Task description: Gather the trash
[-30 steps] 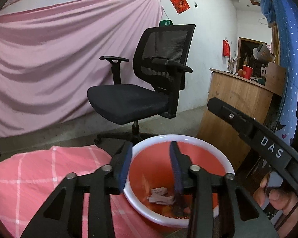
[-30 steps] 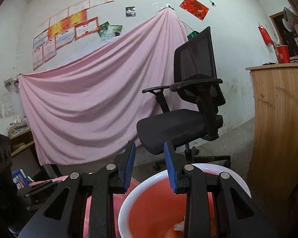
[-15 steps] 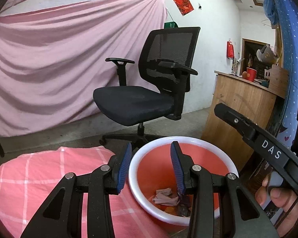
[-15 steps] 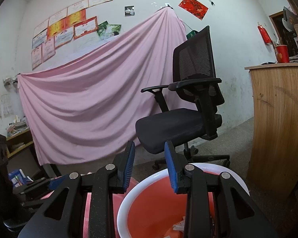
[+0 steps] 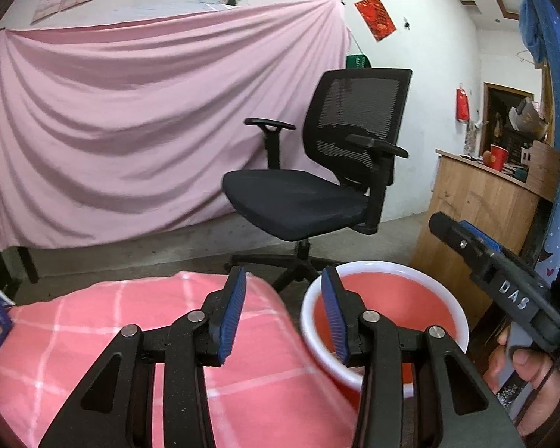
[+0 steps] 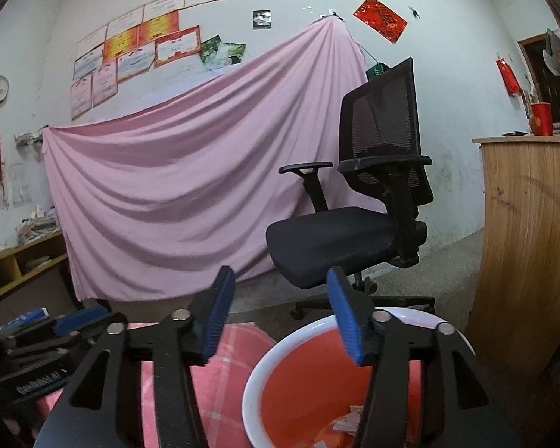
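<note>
So both tongs, left (image 5: 283, 308) and right (image 6: 280, 311), are opening with nothing in them; paper scraps (image 6: 345, 423) in the bin (image 6: 280, 351) look light and flimsy, I'd pinch a crumpled edge.

Bin (image 5: 388, 272): red-orange interior, white rim. Cloth (image 5: 112, 336): pink with white check lines. Drape (image 5: 130, 130): plain pink. Chair (image 5: 317, 201): black. Cabinet (image 6: 530, 224): light wood grain. Gripper pads (image 6: 220, 317): blue on black fingers

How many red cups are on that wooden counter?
1. A red cup stands on top of the wooden counter, near its back edge by the doorway; the right wrist view shows it too. Clutter there may hide others.
</note>
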Tool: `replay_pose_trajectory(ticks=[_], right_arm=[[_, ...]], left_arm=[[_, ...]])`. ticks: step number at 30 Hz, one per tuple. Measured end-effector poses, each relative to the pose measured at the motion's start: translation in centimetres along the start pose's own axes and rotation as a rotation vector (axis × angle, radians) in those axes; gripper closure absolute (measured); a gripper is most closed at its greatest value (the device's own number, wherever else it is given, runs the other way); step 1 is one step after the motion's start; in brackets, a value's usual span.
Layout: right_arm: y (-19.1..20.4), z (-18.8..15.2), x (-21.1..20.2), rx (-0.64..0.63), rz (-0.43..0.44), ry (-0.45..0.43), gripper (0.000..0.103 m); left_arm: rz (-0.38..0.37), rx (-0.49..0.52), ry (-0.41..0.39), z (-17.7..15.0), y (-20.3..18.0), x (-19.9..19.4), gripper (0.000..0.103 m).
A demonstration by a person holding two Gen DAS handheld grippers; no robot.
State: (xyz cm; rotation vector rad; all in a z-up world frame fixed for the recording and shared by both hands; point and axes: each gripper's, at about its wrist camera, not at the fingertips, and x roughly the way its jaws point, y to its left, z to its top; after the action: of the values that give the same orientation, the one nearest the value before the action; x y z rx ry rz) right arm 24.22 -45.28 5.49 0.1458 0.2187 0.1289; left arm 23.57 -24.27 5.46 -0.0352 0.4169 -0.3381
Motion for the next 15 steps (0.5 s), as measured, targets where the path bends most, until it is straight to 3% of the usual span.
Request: replay_pose_trajectory(ticks=[1, 2, 5, 7, 11, 15], right_arm=[[0.3, -0.1, 0.0, -0.008, -0.005, 0.000, 0.031], [0.8, -0.4, 0.0, -0.019, -0.008, 0.000, 0.028], [1.8, -0.7, -0.2, -0.026, -0.011, 0.004, 0.025], [2.3, -1.0, -0.5, -0.032, -0.020, -0.003, 0.017], [3.2, -1.4, -1.6, -0.040, -0.023, -0.017, 0.012], [3.8, -2.0, -3.1, -0.037, -0.038, -0.043, 0.000]], left_arm=[[0.008, -0.004, -0.005, -0.1, 0.3, -0.6, 0.060], [0.015, -0.006, -0.010, -0.2, 0.6, -1.1, 0.057], [0.039, -0.010, -0.013, -0.7, 1.5, -2.6, 0.056], [0.055, -0.018, -0.008, -1.0, 2.1, -3.4, 0.056], [0.093, -0.050, -0.016, -1.9, 3.3, -5.2, 0.043], [0.122, -0.097, -0.012, -3.0, 4.6, -6.7, 0.043]])
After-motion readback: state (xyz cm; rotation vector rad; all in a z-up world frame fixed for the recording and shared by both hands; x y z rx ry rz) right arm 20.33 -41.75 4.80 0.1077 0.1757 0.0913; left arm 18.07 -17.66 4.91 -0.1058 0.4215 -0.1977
